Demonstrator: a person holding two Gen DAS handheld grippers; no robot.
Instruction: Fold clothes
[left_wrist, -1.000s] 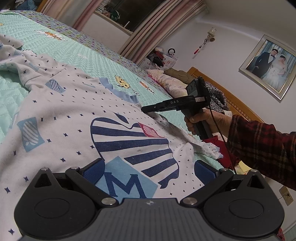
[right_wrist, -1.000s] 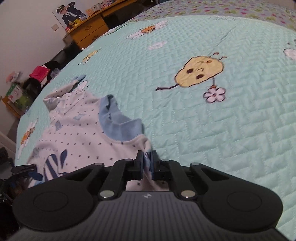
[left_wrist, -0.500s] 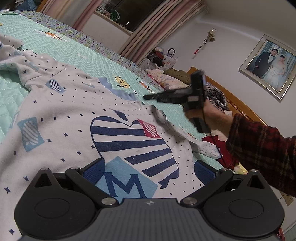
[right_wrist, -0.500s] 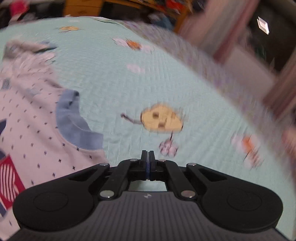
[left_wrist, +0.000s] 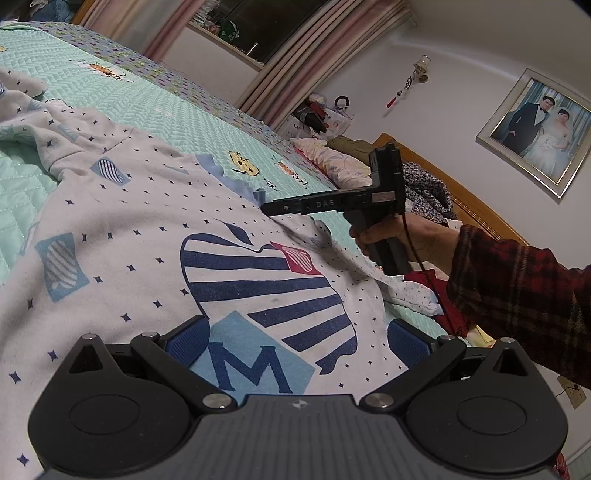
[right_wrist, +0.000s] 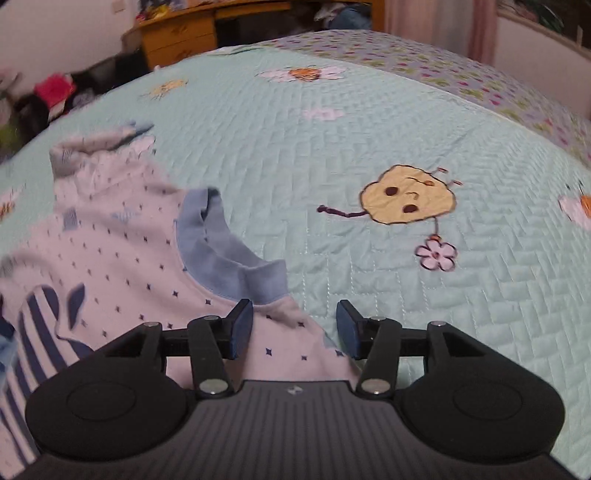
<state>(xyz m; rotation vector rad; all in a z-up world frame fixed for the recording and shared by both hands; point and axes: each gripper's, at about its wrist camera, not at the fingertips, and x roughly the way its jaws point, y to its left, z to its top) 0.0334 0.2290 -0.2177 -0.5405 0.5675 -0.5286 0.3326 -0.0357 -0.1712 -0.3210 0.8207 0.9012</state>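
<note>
The shirt (left_wrist: 155, 236) is white knit cotton strewn with small navy stars, a navy-striped apple print and a pale blue "M" patch, and its ribbed blue collar (right_wrist: 221, 258) is rumpled. It lies spread flat on the quilted mint bed (right_wrist: 369, 129). My left gripper (left_wrist: 295, 339) hangs over the print, jaws wide, cloth showing between them. My right gripper (right_wrist: 294, 328) has jaws opening, the shoulder fabric between them, the collar at eleven o'clock.

Only readable stuff: a big "M" on the shirt (left_wrist: 255, 363) print, and "DAS" along the right gripper (left_wrist: 317, 204).
</note>
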